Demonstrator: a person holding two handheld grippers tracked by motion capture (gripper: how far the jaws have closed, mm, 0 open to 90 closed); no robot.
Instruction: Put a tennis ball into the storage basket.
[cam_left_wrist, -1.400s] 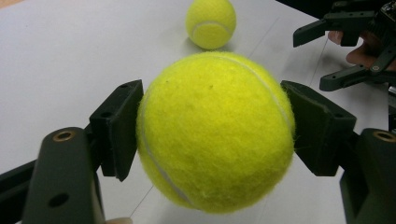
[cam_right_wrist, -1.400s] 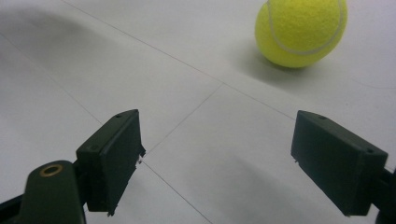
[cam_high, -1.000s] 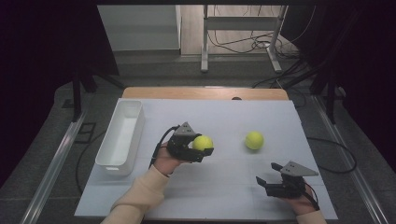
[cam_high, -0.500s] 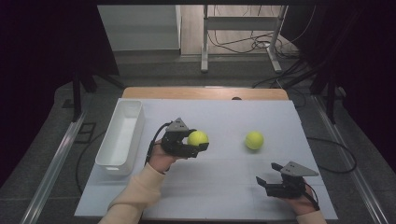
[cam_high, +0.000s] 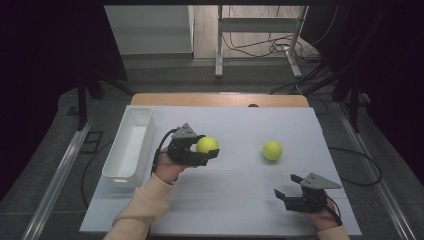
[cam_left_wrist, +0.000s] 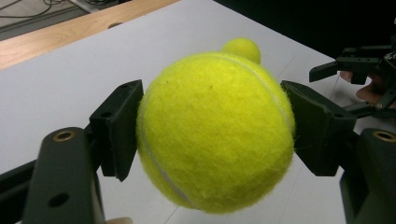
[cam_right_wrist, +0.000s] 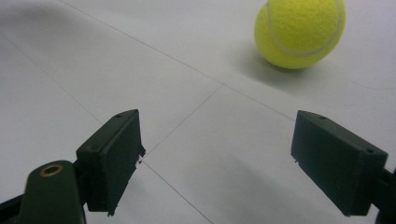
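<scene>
R gripper (cam_high: 286, 196) sits nearest, low at the counter's (cam_high: 235, 200) near-right edge, jaws spread w/ nothing between them. In the right gripper view only bare white surface lies between the pads; the loose tennis ball (cam_right_wrist: 300, 31) is ahead and off to the right of the jaws, well apart. No change here vs a sec ago: same spot, same spread.

L gripper (cam_high: 202, 152), mid-counter: jaws pinching the held tennis ball (cam_high: 207, 145). In the left gripper view both pads press its sides, one each side, ball (cam_left_wrist: 215, 130) centred between them, and white surface shows under the ball's lower edge, so I judge it off the counter.

What's changed: over the last sec the L hand w/ its ball has shifted a little, up-frame and slightly toward the white bin (cam_high: 131, 145), which lies on the far side of the hand from the jaws' tips. Grip unchanged, ball hasn't slipped. Loose ball (cam_high: 272, 150) hasn't moved; it's past the L jaws' tips, well apart.

Meaning, as a judgement: pick is done and secure, carry has only just started. The bin looks the likely drop spot, tho the jaws point away from it now, so the hand needs to swing round or travel sideways. 2nd ball not yet handled; R gripper is idle, prob. waiting its turn.
</scene>
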